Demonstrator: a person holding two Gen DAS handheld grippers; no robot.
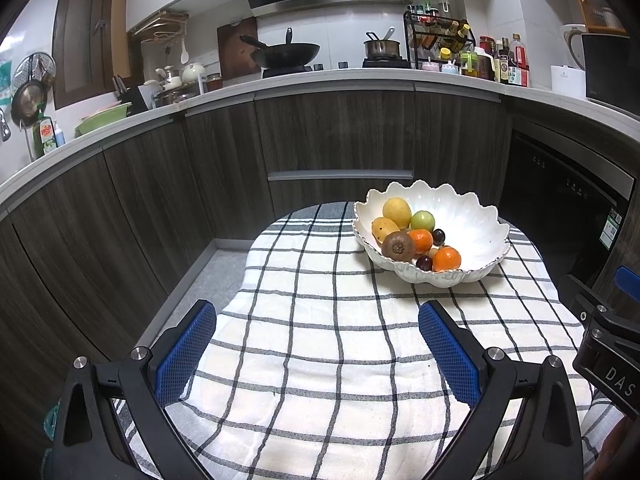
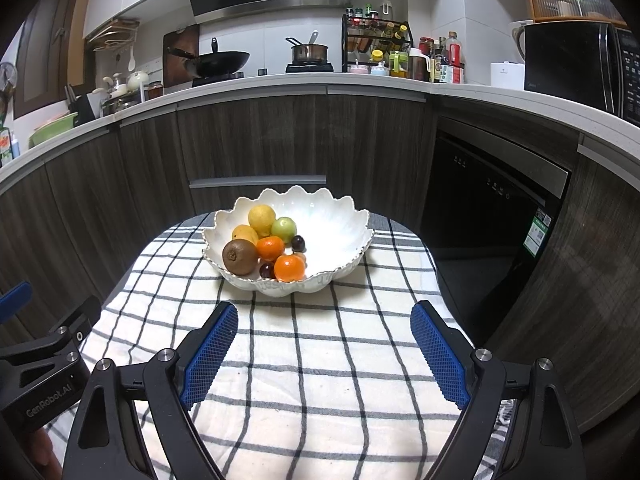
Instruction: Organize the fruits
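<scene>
Checked cotton cloth (image 2: 320,360), white with thin dark lines and lightly wrinkled, covers the small table. White glazed bowl (image 2: 340,216), scalloped like a shell, sits on the cloth at the far end. Its left half holds the fruit: a fuzzy brown kiwi (image 2: 239,257), a yellow lemon (image 2: 261,220), a mango (image 2: 245,234), a green apple (image 2: 284,230), two glossy oranges (image 2: 289,268) and dark cherries (image 2: 298,243). Both tongs hover over bare cloth near the bowl: left gripper (image 1: 318,354) and right gripper (image 2: 325,354) gape wide, blue ribbed pads (image 2: 208,356) holding nothing.
</scene>
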